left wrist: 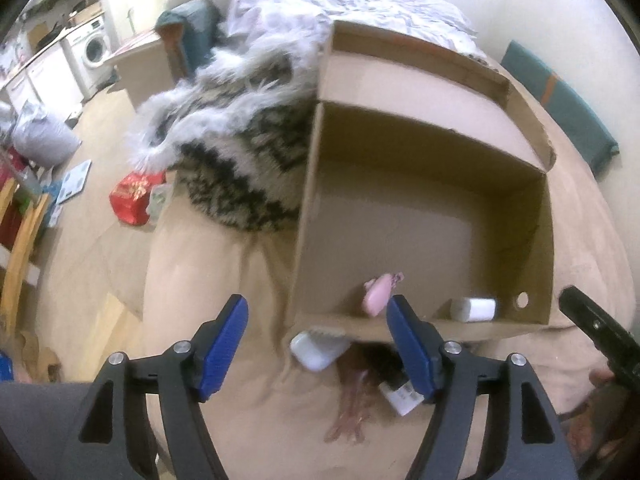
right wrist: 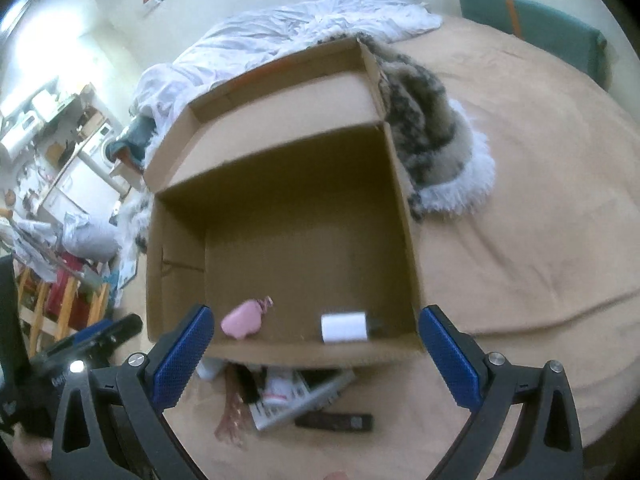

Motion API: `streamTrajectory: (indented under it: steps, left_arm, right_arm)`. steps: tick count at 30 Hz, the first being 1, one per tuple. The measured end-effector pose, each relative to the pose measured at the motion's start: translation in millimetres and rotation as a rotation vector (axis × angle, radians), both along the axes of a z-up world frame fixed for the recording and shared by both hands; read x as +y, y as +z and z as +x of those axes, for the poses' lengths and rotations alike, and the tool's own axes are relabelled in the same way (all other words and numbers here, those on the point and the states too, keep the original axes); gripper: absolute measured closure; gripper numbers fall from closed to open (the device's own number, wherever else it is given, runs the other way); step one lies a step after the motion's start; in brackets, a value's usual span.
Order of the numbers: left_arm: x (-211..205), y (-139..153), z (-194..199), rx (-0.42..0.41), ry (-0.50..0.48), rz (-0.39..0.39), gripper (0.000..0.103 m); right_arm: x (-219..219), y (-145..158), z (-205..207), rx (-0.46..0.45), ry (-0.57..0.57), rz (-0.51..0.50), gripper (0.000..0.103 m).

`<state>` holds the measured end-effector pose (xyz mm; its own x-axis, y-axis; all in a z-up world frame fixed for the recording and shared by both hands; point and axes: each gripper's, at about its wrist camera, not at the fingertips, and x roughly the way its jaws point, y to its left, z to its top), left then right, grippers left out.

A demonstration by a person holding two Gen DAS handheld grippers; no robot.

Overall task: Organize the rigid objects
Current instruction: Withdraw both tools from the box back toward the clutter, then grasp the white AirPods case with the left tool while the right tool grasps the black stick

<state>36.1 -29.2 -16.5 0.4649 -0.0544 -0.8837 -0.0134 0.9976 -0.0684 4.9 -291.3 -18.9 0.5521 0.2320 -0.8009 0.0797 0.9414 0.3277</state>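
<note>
Cardboard box (right wrist: 288, 216) sitting on bed as collecting bin. Pink case (right wrist: 240, 322), white block (right wrist: 344, 327) lying inside, near front wall. Remaining clutter (right wrist: 304, 404) waiting just outside front wall. Left gripper (left wrist: 318, 344), right gripper (right wrist: 316, 350) hovering spread, carrying nothing.

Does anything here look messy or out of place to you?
Only two things sit in the cardboard box: a pink case and a white block. The rest lies in a loose heap on the tan blanket just outside its near wall, overlapping at odd angles.
</note>
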Motion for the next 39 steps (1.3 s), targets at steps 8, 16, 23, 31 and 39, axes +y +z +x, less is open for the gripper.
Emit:
streamTrajectory:
  steps: [8,16,23,31,39]
  left_arm:
    - [21,-26,-8,0.05,0.065,0.01,0.034]
    - [29,-51,-3,0.131,0.103,-0.003,0.034]
    - [8,-93,18,0.245,0.03,0.011,0.034]
    - [13,-138,40,0.362,0.124,-0.123,0.027]
    - [12,-148,42,0.374,0.131,-0.091,0.033]
  right_arm:
    - [-11,-22,-25,0.08,0.019,0.037,0.0]
    - [-16,-53,-17,0.216,-0.032,0.066,0.0]
    - [-12,-73,-9,0.29,-0.033,0.101,0.0]
    - [-10,-86,-7,0.343,-0.033,0.102,0.0]
    - [-7,-88,-3,0.343,-0.03,0.096,0.0]
